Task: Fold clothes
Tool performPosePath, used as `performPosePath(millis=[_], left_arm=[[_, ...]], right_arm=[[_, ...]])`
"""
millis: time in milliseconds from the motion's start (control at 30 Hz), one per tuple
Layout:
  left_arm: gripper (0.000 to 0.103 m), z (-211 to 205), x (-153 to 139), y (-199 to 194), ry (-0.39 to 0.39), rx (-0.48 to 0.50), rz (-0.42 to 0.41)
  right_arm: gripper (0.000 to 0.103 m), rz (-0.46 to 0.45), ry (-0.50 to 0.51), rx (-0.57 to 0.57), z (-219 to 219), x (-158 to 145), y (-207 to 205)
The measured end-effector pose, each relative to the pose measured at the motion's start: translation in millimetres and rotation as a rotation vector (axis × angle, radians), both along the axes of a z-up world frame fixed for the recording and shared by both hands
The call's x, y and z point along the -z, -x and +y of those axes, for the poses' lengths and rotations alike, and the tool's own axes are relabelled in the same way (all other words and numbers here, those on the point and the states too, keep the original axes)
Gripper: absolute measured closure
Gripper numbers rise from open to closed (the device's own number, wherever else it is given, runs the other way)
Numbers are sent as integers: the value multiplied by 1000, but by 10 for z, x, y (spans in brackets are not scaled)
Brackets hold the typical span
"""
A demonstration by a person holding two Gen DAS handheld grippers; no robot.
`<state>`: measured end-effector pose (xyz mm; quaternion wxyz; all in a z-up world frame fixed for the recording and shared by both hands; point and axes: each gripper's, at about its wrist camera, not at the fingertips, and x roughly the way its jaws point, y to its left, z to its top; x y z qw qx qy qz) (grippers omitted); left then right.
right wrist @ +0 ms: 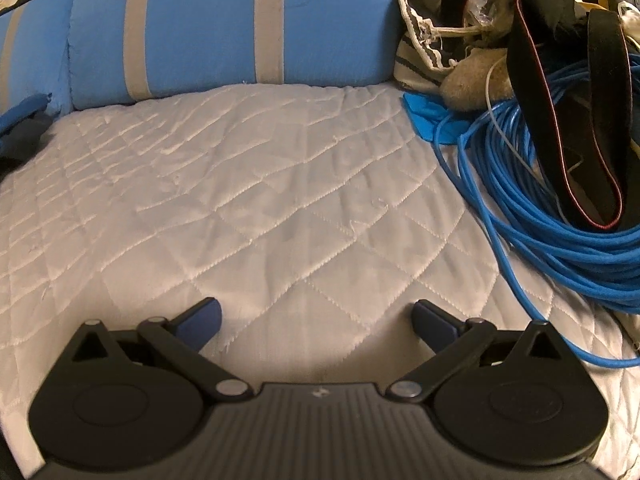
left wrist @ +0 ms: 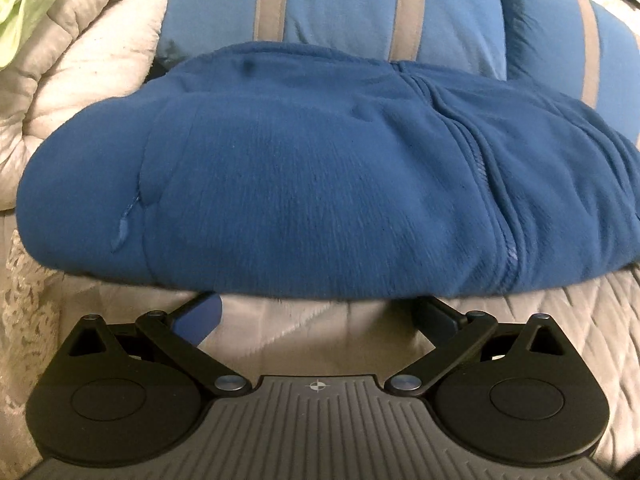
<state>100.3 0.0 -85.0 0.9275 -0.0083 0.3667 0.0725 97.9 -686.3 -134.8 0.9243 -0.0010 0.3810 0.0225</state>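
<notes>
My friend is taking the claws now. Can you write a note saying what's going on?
Left claw: open, empty, right at the near edge of the blue fleece jacket.
Right claw: open, empty, over bare quilted bedcover.
The jacket lies folded into a bundle in front of the striped blue pillow.
Left: I can't tell if another fold is needed. Mind the blue cable coil on the right.

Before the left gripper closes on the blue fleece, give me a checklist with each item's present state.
1. Left gripper jaws open: ok.
2. Blue fleece garment right in front of the left gripper, its near edge over the fingertips: ok.
3. How many layers lie between the jaws: cannot tell, the hem hides the tips.
4. Right gripper open and holding nothing: ok.
5. Quilted bedspread bare ahead of the right gripper: ok.
6. Coiled blue cable lying on the bedspread's right side, crowding the folding area: not ok.
</notes>
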Motion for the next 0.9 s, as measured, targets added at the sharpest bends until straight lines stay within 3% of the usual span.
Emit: performPosePath(millis=[467, 633, 900], left_arm=[[0, -91, 131, 7, -48, -37, -132], [0, -125, 140, 16, -60, -44, -142], [0, -145, 145, 31, -65, -47, -148]], right_arm=[[0, -123, -17, 35, 27, 107, -48], [1, -177, -23, 49, 38, 155, -40], [1, -192, -28, 52, 40, 169, -30]])
